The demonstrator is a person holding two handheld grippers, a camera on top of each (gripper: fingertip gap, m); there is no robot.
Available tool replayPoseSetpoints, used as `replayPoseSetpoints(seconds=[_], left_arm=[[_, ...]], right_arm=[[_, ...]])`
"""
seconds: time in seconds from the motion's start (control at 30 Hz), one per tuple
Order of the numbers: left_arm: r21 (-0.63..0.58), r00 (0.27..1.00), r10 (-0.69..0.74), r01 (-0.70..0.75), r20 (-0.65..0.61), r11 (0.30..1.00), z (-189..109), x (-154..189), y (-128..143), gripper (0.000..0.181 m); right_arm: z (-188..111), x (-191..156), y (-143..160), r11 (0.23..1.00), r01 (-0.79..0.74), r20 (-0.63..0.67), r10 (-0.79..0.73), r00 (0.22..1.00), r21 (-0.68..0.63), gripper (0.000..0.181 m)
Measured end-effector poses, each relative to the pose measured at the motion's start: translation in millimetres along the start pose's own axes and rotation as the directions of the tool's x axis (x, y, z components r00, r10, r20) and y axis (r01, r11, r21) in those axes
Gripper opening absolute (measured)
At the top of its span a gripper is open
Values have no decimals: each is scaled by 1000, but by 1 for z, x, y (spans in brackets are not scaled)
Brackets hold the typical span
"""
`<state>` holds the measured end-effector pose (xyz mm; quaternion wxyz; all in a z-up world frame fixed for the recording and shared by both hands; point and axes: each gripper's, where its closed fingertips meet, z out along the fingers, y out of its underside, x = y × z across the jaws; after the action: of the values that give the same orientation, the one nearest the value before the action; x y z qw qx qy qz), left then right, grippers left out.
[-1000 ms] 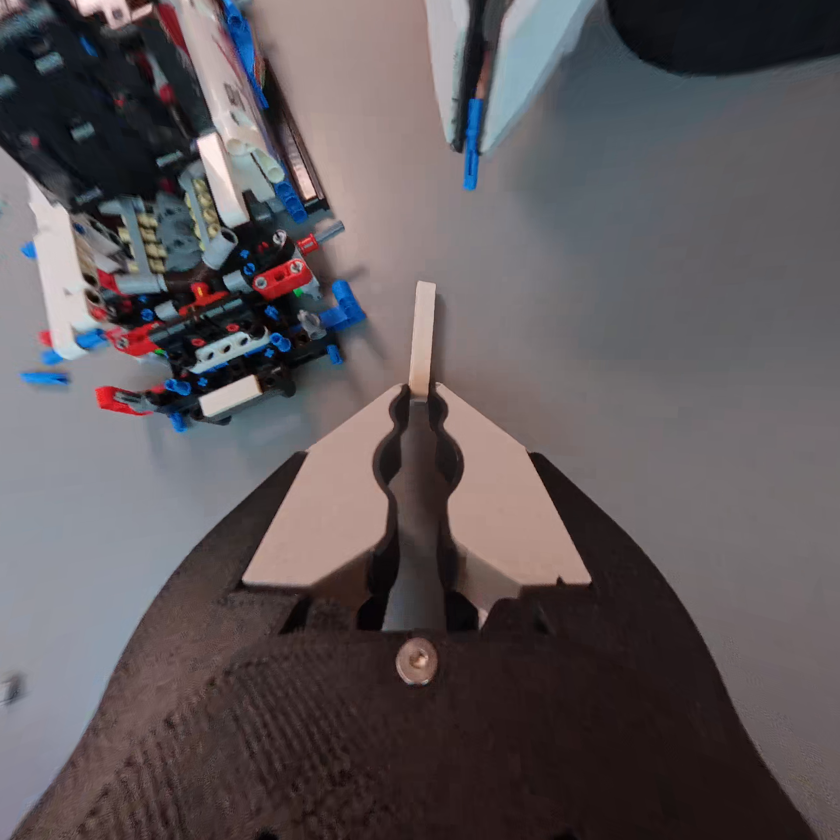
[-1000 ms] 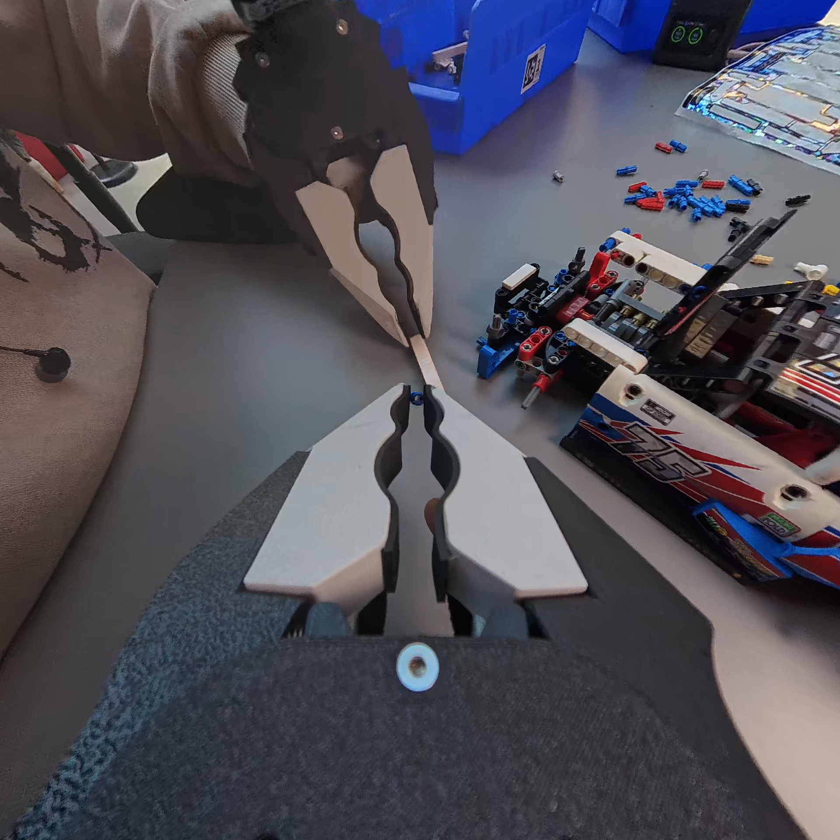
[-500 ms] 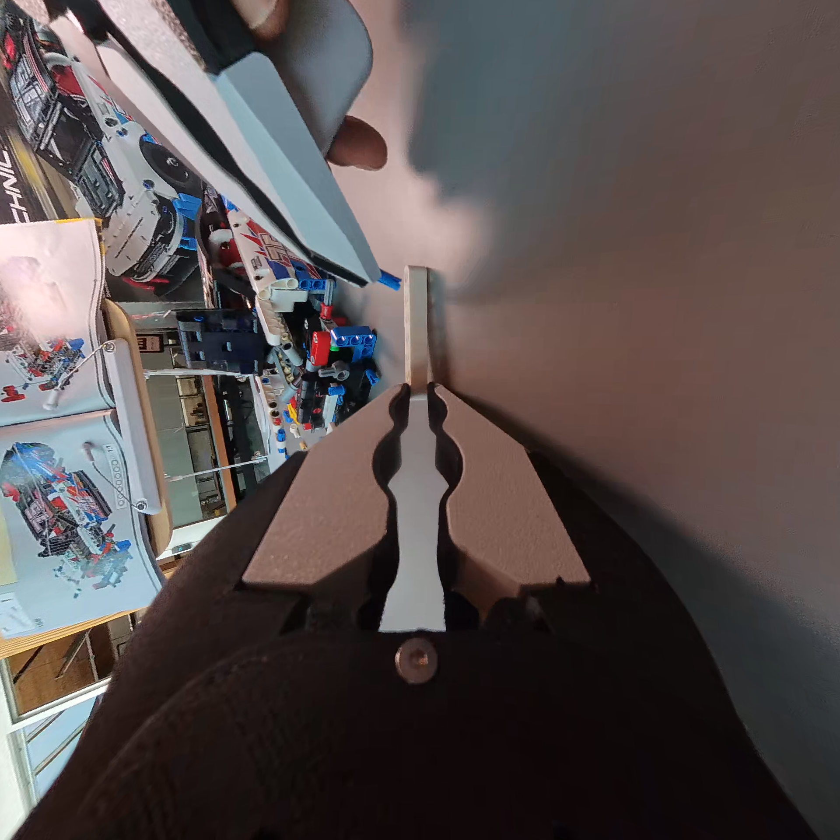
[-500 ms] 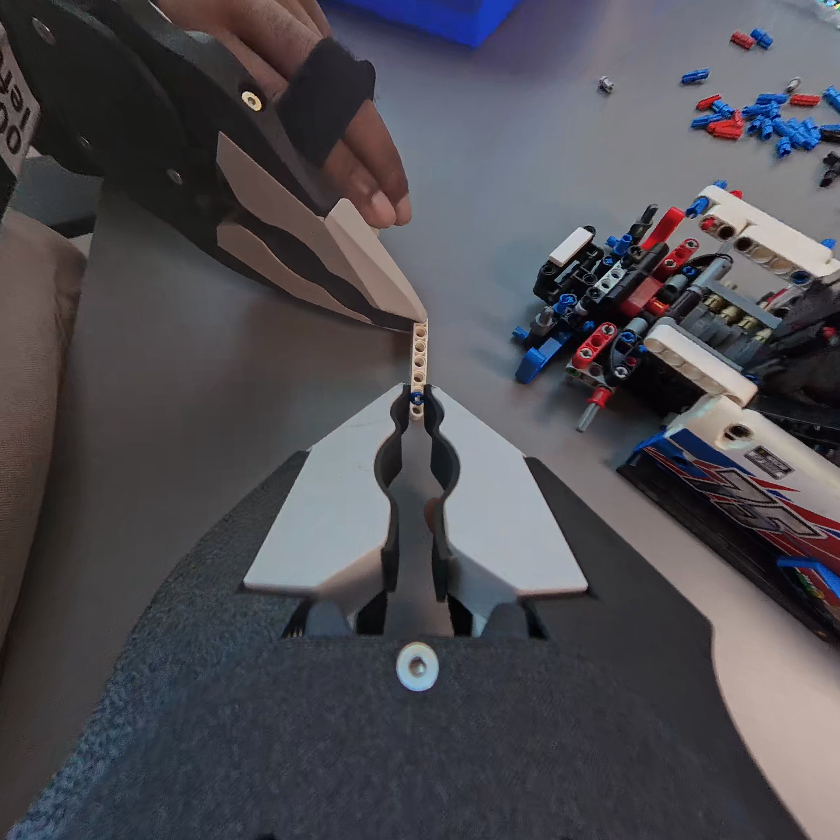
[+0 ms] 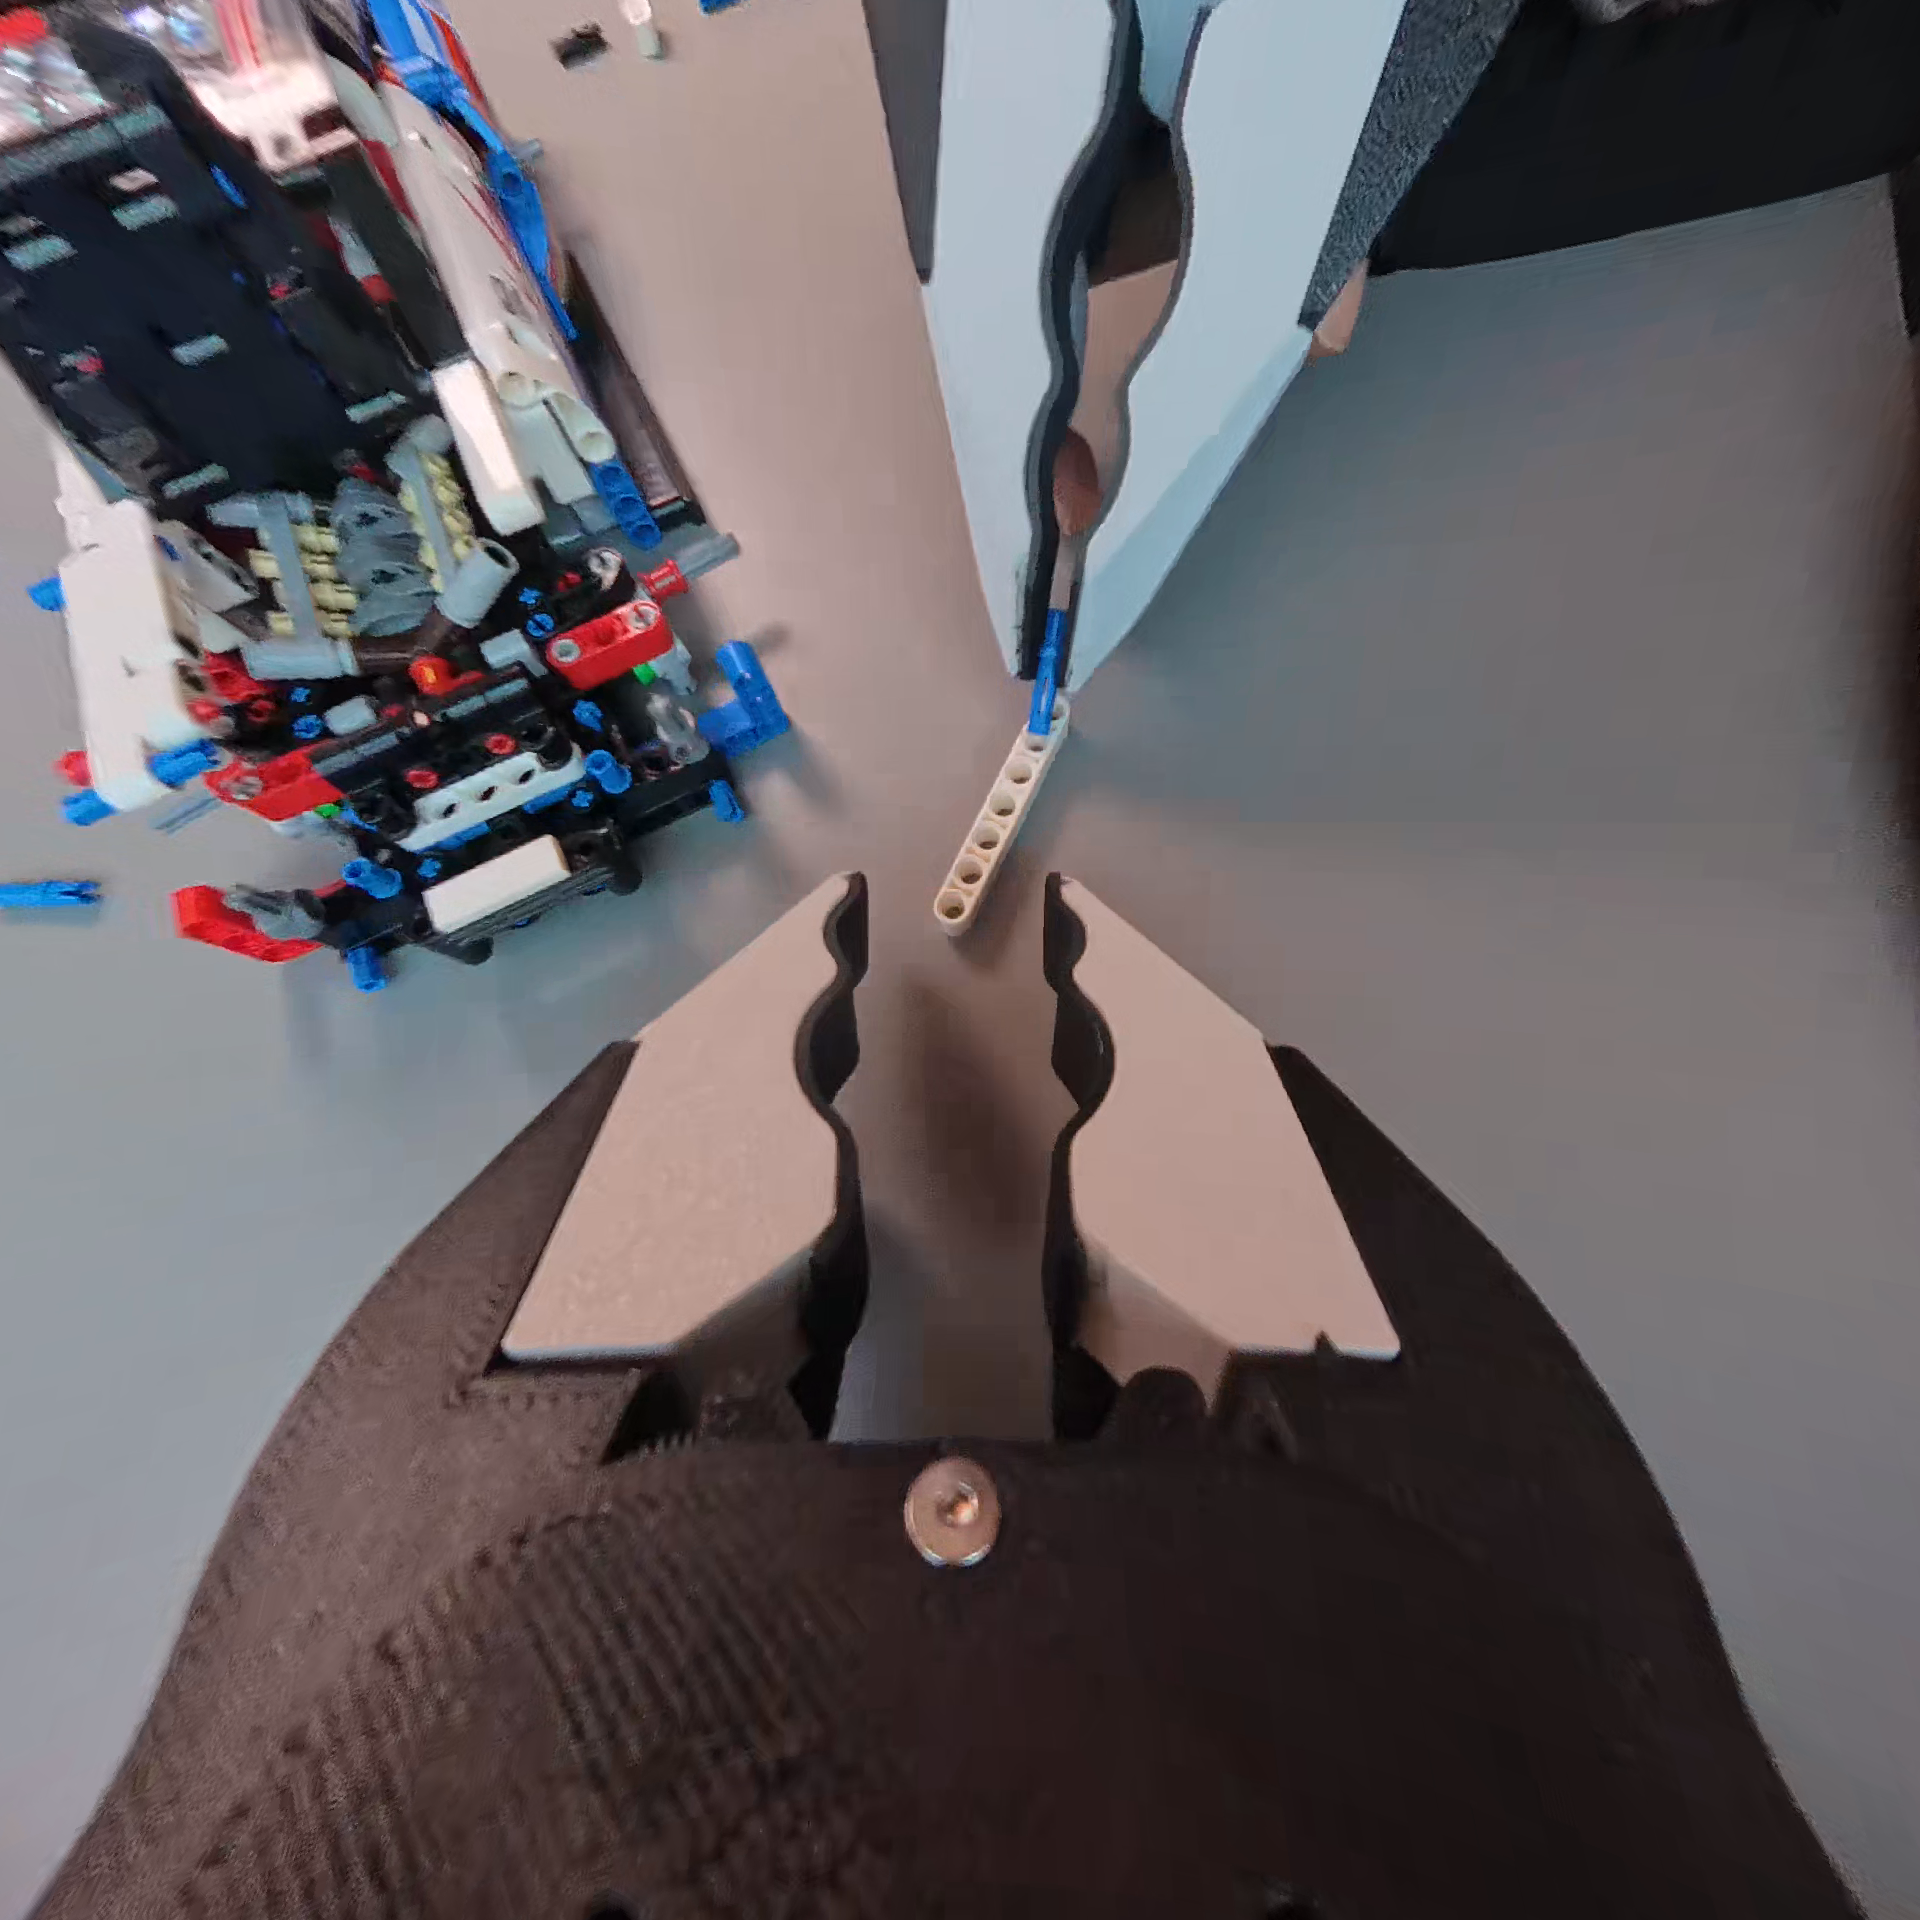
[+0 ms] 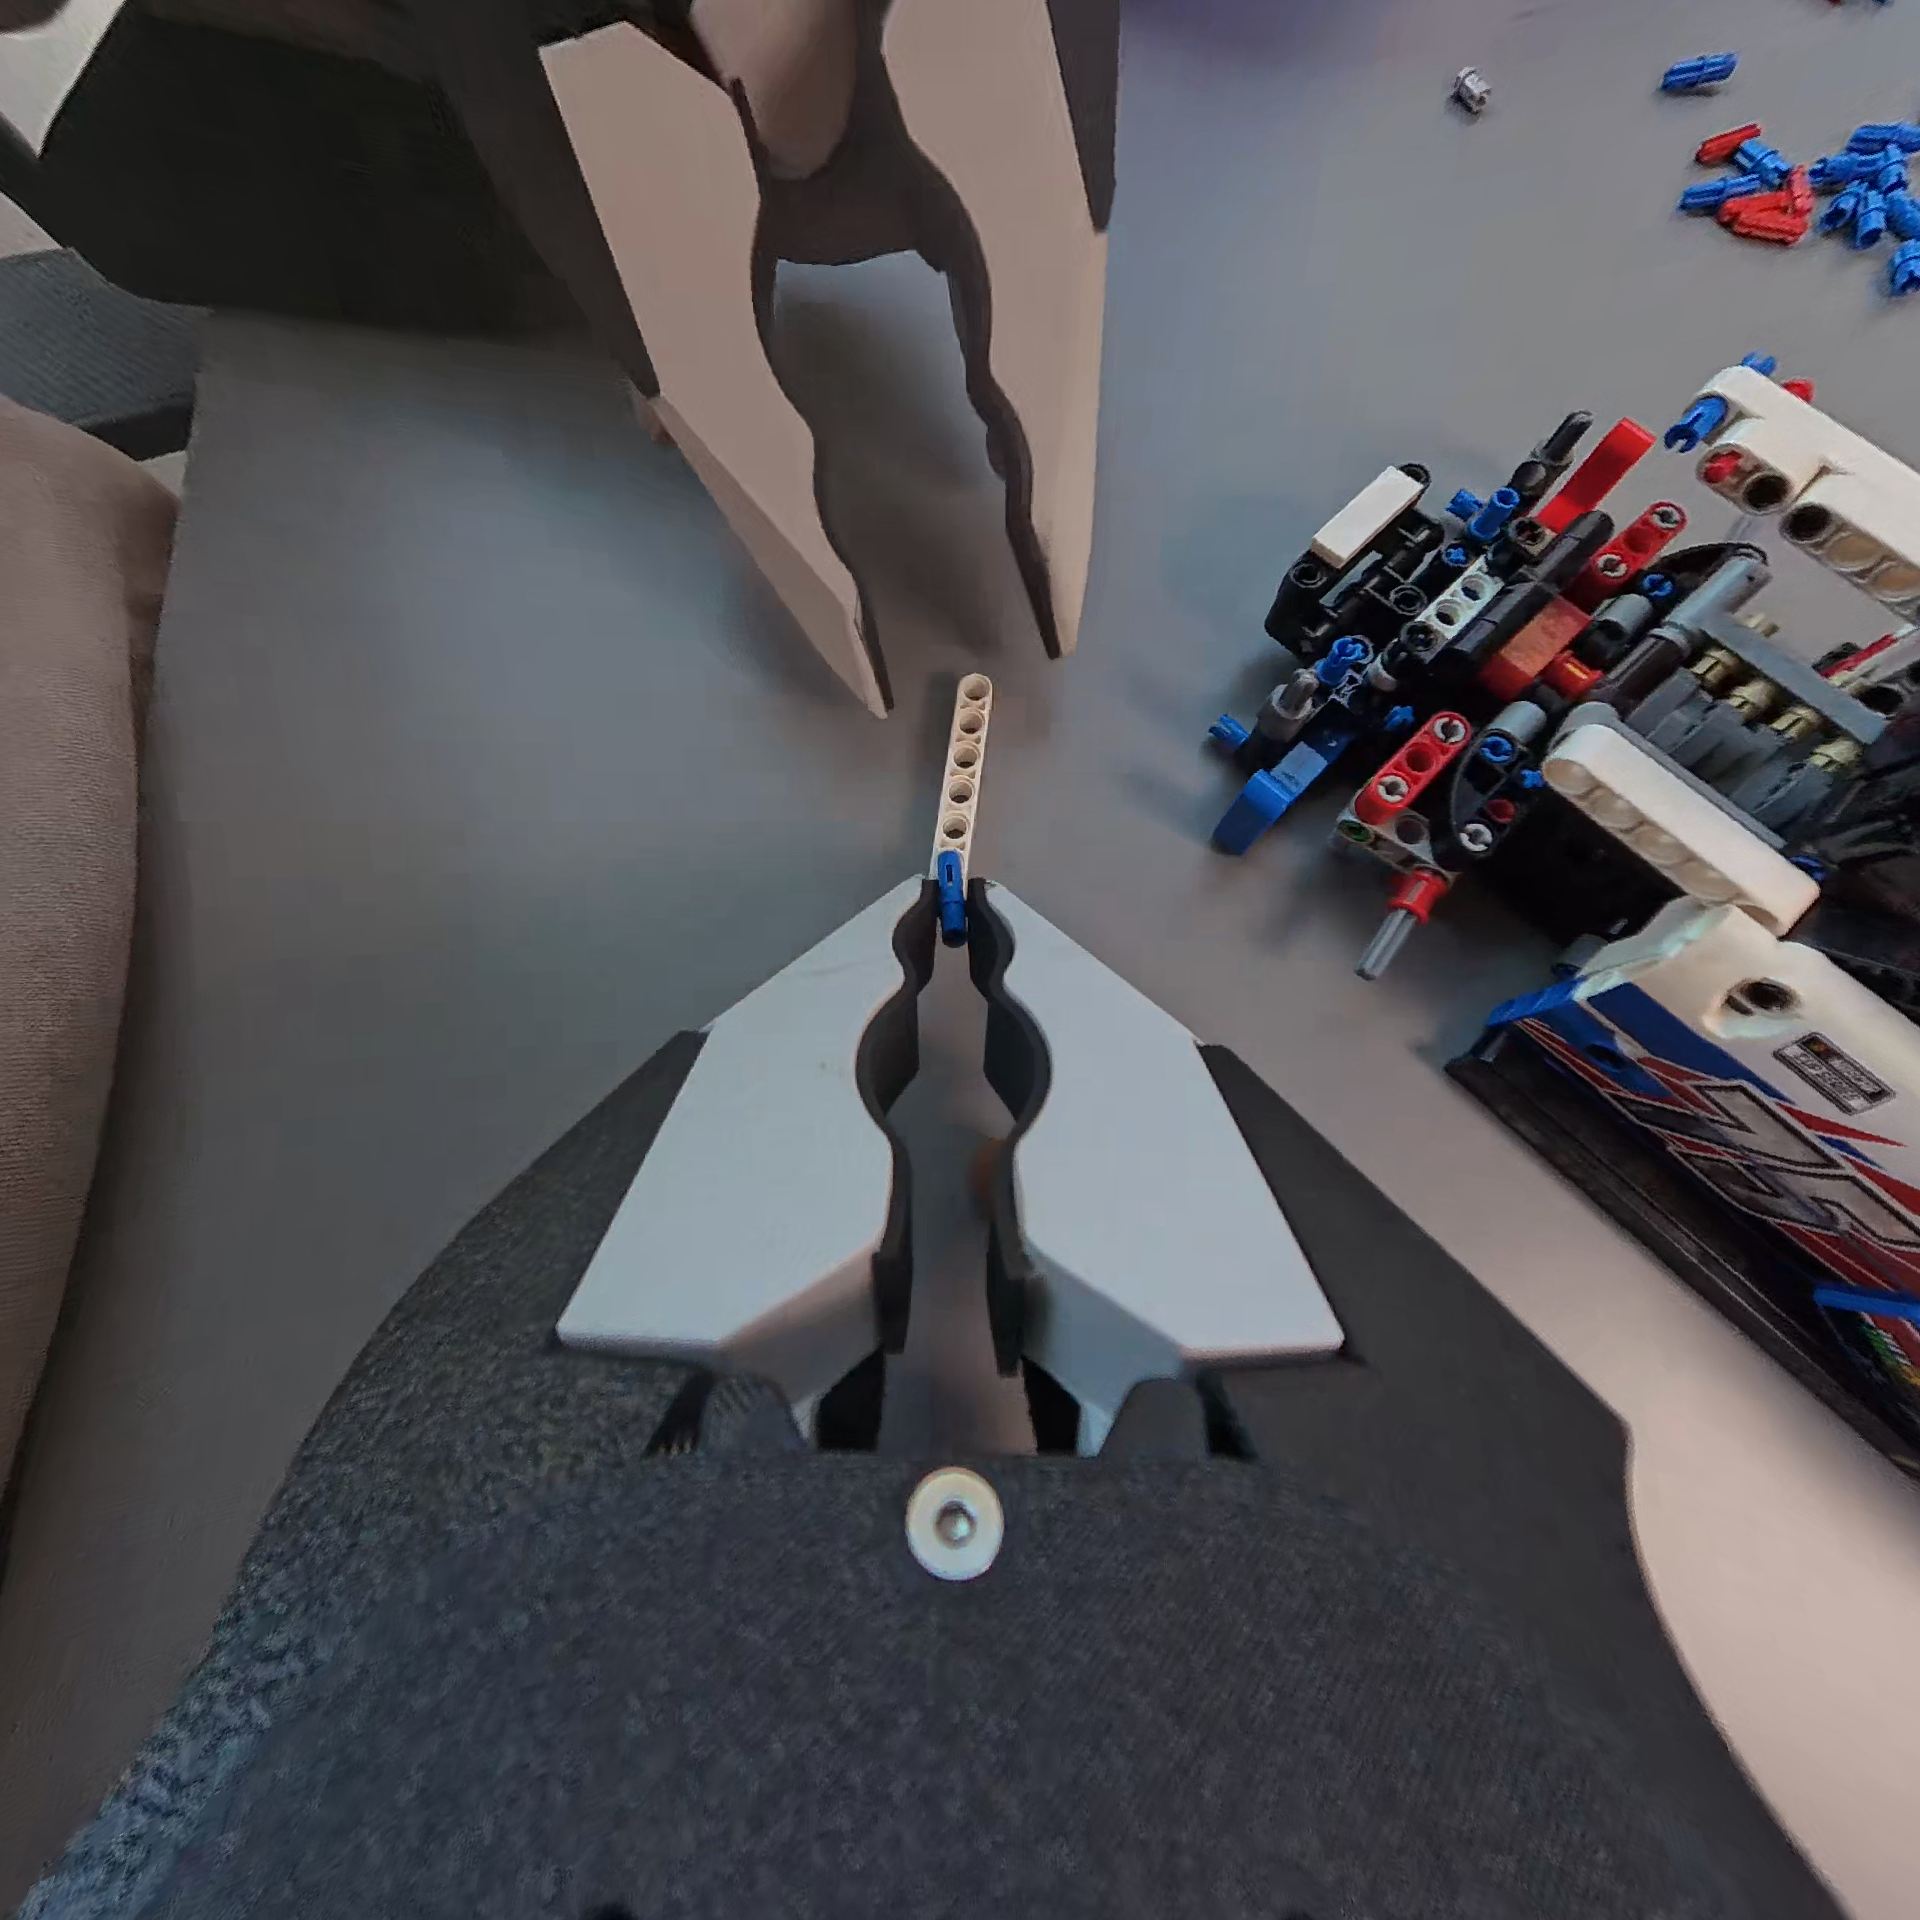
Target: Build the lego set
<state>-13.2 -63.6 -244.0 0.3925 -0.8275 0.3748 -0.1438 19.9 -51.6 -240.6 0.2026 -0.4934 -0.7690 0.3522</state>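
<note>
A white beam with holes (image 5: pixel 1003 821) (image 6: pixel 964 769) sticks out from a blue pin (image 6: pixel 949 894) (image 5: pixel 1047 665) pushed into its end hole. My right gripper (image 6: pixel 951 888) is shut on that pin and holds the beam above the grey table. It shows at the top of the left wrist view (image 5: pixel 1044 665). My left gripper (image 5: pixel 951 883) is open and empty, its fingertips on either side of the beam's free end without touching it. It shows opposite in the right wrist view (image 6: pixel 961 670). The partly built lego car (image 5: pixel 364 623) (image 6: pixel 1558 675) lies to the side.
A pile of loose blue and red pins (image 6: pixel 1829 187) lies at the far right. The car's stickered white body panel (image 6: pixel 1766 1091) is at the right. A single blue pin (image 5: pixel 47 894) lies left of the car. A person's beige clothing (image 6: pixel 62 831) is past the table edge.
My left gripper has opened and let go of the white beam, then drawn back slightly. The beam now hangs only on the blue pin in my right gripper.
</note>
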Motion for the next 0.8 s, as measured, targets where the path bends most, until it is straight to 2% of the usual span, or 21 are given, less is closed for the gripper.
replayPoseSetpoints(seconds=[0.03, 0.07, 0.13, 0.23, 0.3, 0.4, 0.47, 0.57, 0.63, 0.8], left_arm=[[-22, 997, -13, 11, -72, 1000, 4, 5, 3, 29], [-41, 993, -25, 21, -117, 999, 8, 8, 5, 27], [-19, 994, -3, 1, -111, 1000, 11, 7, -3, 5], [6, 994, 15, -14, -109, 1000, 15, 18, -15, 8], [77, 993, -4, 13, -115, 997, 12, 22, -31, 27], [204, 965, -102, 153, -243, 967, -2, 33, -58, 22], [224, 962, -93, 152, -256, 963, -3, 36, -62, 18], [250, 968, -44, 108, -248, 962, -7, 41, -65, 2], [261, 966, -29, 98, -256, 960, -9, 42, -66, 2], [319, 900, -41, 196, -433, 927, -21, 57, -74, 2]], right_arm=[[-2, 1, 0, 1000, -15, 7, 15, 1000, 7, 3], [-5, 1, -1, 999, -29, 18, 29, 999, 18, 3], [-12, 0, -5, 997, -46, 43, 44, 998, 54, 3], [-26, -4, -12, 993, -31, 61, 24, 998, 115, 3], [-34, -8, -17, 988, -10, 72, -1, 997, 157, 3], [-40, -15, -29, 977, 51, 48, -62, 997, 209, 3], [-40, -22, -37, 971, 80, 45, -92, 995, 224, 3], [-40, -27, -43, 969, 112, 34, -122, 992, 221, 4], [-41, -28, -46, 966, 126, 32, -136, 990, 224, 4], [-48, -44, -54, 939, 230, 47, -249, 967, 255, 4]])
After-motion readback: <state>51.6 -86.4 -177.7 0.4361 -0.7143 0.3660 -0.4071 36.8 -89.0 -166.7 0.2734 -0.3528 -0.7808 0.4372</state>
